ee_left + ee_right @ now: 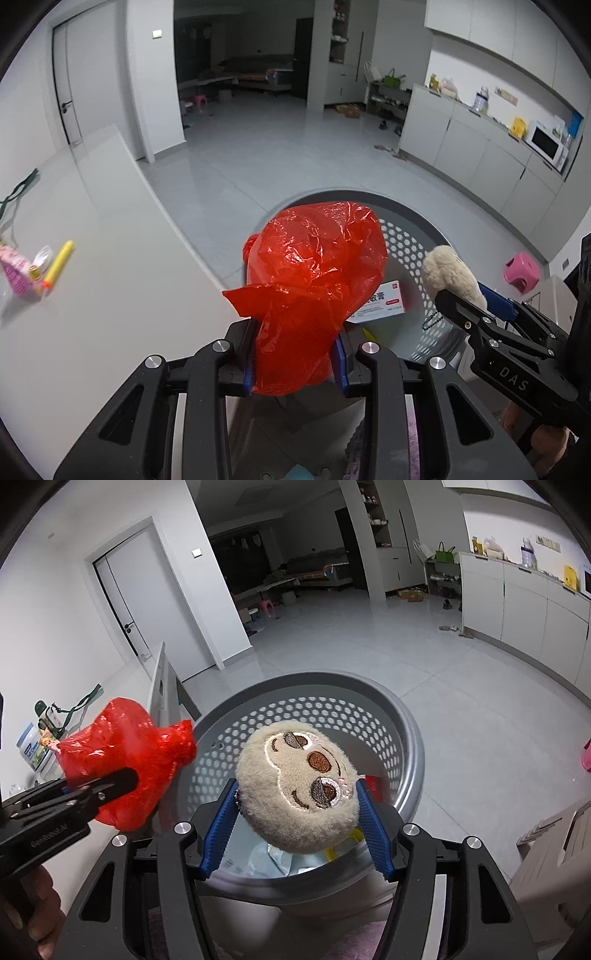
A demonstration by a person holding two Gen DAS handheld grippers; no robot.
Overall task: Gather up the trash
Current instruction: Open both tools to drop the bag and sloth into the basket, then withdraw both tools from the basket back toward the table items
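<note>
Pinching red bag (pixel 314 280), left claw (pixel 297 360); right claw (pixel 297 823), plush toy (pixel 299 786).

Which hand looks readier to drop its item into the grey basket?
Right, probably. The right gripper holds the plush toy squarely above the basket opening; the left gripper holds the red bag nearer the rim.

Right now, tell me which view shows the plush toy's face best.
The right wrist view: the plush toy faces the camera, held in the right gripper above the grey basket. The left wrist view shows only its fuzzy side, no face.
</note>
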